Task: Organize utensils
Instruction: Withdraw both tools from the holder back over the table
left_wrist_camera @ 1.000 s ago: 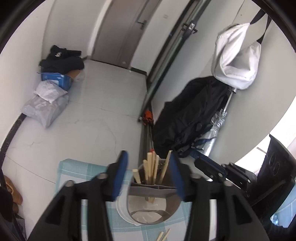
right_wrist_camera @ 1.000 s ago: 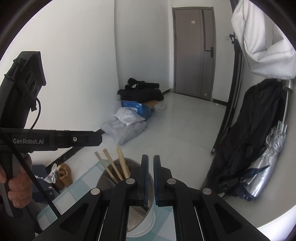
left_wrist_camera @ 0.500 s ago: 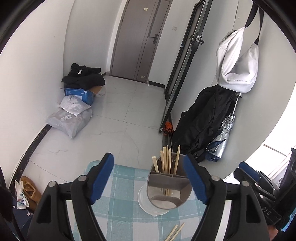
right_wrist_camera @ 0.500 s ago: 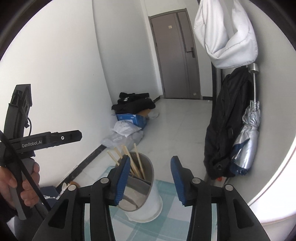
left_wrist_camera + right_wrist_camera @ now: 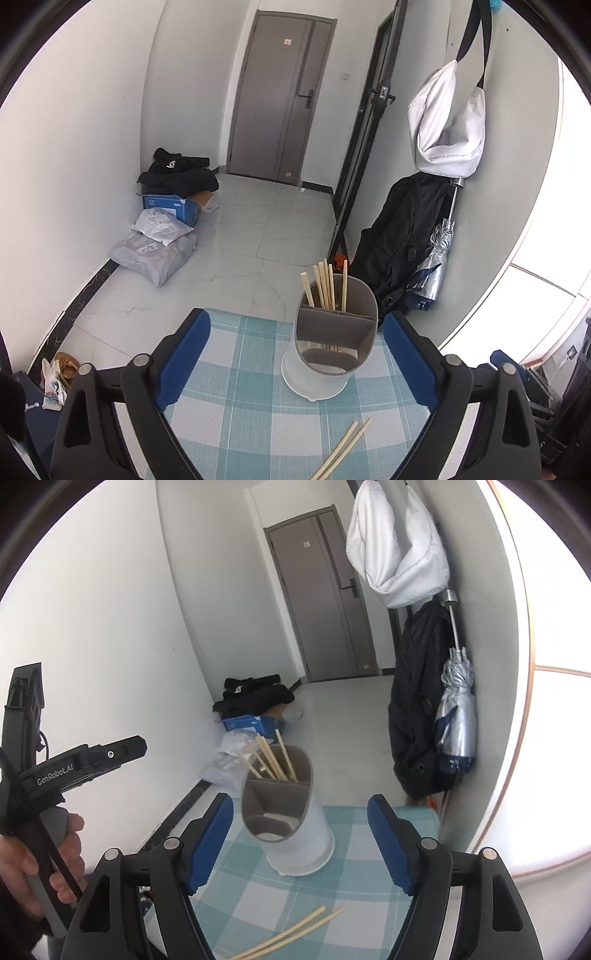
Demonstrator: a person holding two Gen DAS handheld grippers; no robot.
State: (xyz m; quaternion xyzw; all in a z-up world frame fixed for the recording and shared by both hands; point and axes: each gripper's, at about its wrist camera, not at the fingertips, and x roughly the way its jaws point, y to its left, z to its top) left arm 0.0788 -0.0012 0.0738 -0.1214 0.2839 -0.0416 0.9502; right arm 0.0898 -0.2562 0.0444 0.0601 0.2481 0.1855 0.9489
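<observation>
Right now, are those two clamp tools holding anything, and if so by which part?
Nothing is held. Both the left gripper and the right gripper are open and empty; two chopsticks lie loose on the table.

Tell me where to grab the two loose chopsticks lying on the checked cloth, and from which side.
Judging by their pose, take the loose chopsticks near mid-length, coming straight down from above with the right gripper, jaws set across them. They lie flat and almost together on the tablecloth, so one pinch could catch both. The utensil holder stands clear behind.

Left tool (image 5: 295, 363) and right tool (image 5: 300, 843), both wide open, empty.
</observation>
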